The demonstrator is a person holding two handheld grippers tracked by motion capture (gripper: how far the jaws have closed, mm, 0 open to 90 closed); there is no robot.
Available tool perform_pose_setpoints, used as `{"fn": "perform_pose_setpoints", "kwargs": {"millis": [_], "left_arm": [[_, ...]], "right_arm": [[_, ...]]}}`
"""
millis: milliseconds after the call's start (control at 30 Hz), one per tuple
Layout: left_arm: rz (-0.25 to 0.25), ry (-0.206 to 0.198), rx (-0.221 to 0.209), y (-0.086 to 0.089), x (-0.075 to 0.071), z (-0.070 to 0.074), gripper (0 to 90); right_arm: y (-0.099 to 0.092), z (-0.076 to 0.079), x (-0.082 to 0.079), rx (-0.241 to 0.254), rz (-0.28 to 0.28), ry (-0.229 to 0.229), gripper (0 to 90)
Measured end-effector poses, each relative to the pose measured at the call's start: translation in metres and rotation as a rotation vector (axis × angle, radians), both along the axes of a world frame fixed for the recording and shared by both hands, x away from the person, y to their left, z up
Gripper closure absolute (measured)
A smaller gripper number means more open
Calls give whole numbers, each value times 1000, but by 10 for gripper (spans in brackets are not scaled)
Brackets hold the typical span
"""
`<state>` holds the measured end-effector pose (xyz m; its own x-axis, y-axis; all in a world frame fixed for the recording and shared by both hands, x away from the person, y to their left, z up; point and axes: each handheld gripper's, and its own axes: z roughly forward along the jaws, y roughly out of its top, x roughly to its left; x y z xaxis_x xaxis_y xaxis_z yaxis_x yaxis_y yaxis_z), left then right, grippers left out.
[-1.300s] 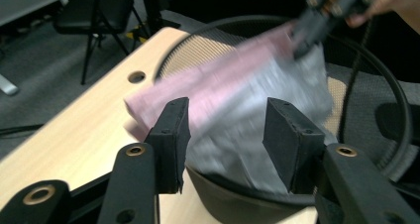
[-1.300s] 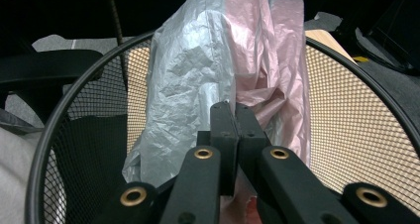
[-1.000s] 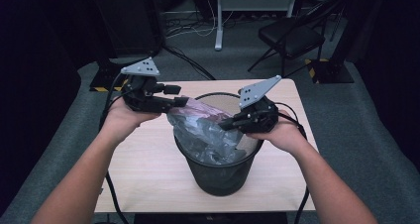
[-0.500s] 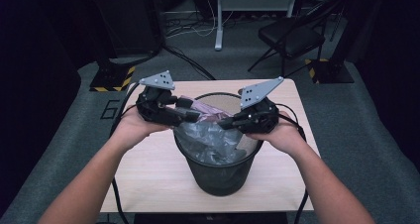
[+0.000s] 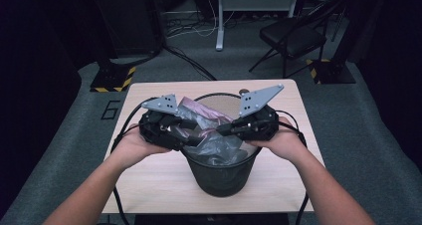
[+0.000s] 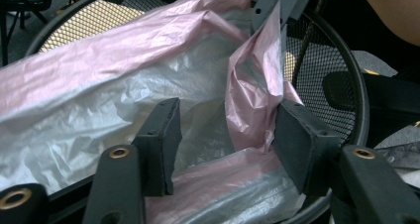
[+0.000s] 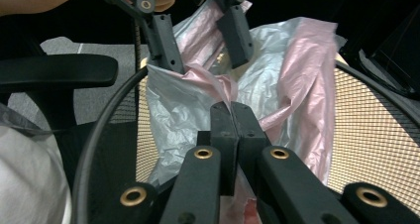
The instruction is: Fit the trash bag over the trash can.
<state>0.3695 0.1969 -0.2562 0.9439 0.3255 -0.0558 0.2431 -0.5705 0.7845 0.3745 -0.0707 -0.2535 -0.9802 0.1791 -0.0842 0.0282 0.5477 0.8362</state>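
Left tool (image 5: 185, 135) dropped to bin (image 5: 221, 177) rim since a second ago; its jaws have just been opening, now spread, bag (image 6: 148, 85) edge loose between. My right tool (image 5: 225, 129) pinching bag at opposite rim. Bag sits inside bin; I'd regrip next.

Your table (image 5: 149, 185) is a light wood top on grey carpet. Directly on it: the black mesh bin (image 5: 219, 177), near the centre, close to your edge.
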Motion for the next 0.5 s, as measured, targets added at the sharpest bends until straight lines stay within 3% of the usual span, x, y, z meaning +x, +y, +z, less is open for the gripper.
{"fn": "perform_pose_setpoints", "kwargs": {"millis": [333, 400, 433, 500], "left_arm": [[-47, -1, 2, -10, -8, 5, 432], [-73, -3, 20, -17, -10, 4, 443], [-73, -3, 20, -17, -10, 4, 479], [-120, -2, 43, -22, -12, 2, 575]], "right_arm": [[1, -4, -14, 6, 20, -19, 887], [3, -4, -14, 9, 27, -19, 887], [3, -4, -14, 9, 27, -19, 887], [5, -4, -16, 6, 27, -27, 886]]}}
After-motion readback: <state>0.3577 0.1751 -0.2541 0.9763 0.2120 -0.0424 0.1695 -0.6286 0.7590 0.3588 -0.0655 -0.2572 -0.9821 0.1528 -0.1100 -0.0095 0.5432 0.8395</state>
